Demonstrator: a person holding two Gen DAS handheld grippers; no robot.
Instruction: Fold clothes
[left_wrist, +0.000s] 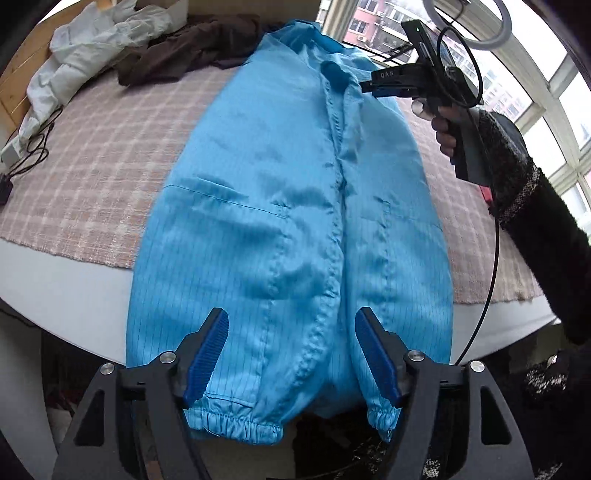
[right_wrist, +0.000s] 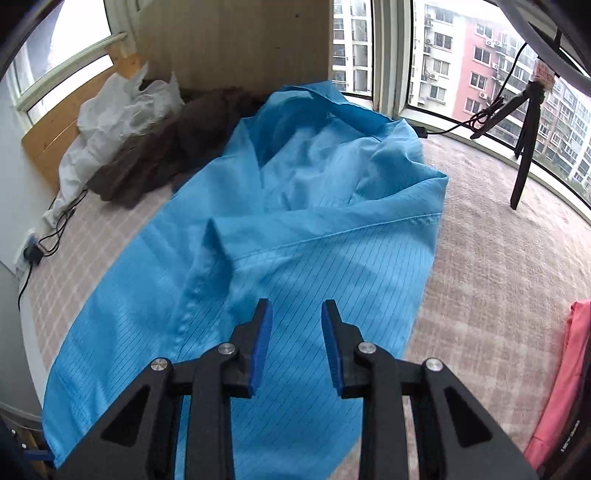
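Jacket (left_wrist: 280, 221) lies flat; left hand-held gripper (left_wrist: 291, 350) spread, right hand-held gripper (right_wrist: 297, 347) parted, empty; next, pinch hem at six o'clock.

Checked bedspread (left_wrist: 110, 155), black tripod (right_wrist: 524, 147), charger cable (left_wrist: 33, 147)

Black tool (left_wrist: 291, 354) with ribbed blue pads; fuzzy black sleeve (left_wrist: 546, 229), speckled cuff.

Open checked bedcover (right_wrist: 498, 280) right of the blue jacket (right_wrist: 280, 236), hemmed by a black tripod (right_wrist: 524, 155) near the window and pink cloth (right_wrist: 561, 387) at the edge; left side crowded by brown (right_wrist: 162, 158) and white garments (right_wrist: 110, 114), cables (right_wrist: 48, 236).
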